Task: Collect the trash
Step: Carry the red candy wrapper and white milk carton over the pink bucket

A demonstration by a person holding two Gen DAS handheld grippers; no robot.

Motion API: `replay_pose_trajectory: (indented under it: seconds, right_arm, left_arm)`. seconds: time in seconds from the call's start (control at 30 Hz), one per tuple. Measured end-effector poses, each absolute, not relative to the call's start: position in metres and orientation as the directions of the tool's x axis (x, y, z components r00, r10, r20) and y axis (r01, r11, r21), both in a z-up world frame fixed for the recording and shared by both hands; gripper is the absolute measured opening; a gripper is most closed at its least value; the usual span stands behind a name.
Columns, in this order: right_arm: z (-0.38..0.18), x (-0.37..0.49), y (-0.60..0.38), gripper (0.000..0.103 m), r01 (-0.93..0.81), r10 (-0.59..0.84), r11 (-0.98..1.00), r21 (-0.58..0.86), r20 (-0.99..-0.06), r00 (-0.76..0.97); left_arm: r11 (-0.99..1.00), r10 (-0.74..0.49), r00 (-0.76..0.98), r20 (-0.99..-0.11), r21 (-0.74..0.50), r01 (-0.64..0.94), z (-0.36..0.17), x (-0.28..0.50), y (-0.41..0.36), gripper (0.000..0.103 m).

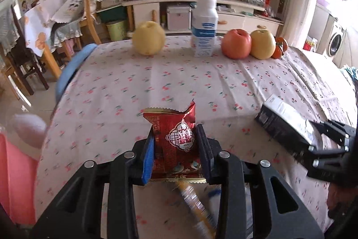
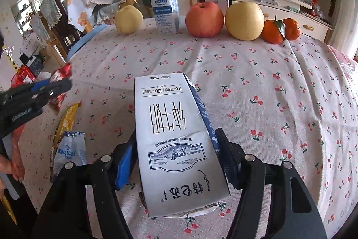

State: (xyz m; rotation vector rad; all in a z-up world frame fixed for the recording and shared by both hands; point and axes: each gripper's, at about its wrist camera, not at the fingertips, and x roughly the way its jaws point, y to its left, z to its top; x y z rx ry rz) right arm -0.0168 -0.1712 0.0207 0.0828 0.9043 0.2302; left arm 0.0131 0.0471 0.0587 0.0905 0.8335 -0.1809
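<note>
Left claw (image 1: 176,147) grips red wrapper (image 1: 176,138) | right claw (image 2: 179,156) grips milk carton (image 2: 176,138)

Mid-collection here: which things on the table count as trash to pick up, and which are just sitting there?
Trash:
- red snack wrapper, in the left tool
- milk carton, in the right tool
- yellow wrapper, on the cloth
- pale blue pouch, on the cloth

Just there:
- two pears
- apple
- tangerines
- upright white bottle
</note>
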Motion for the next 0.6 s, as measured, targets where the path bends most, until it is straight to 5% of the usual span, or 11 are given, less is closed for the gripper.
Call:
replay_pose_trajectory:
  seconds: [0.6]
  right_arm:
    - [0.029, -0.037, -0.17, 0.066, -0.123, 0.214, 0.977, 0.176, -0.743, 0.634]
  left_arm:
    - [0.999, -0.031, 0.733, -0.679, 0.006, 0.047, 0.07, -0.034, 0.127, 0.036]
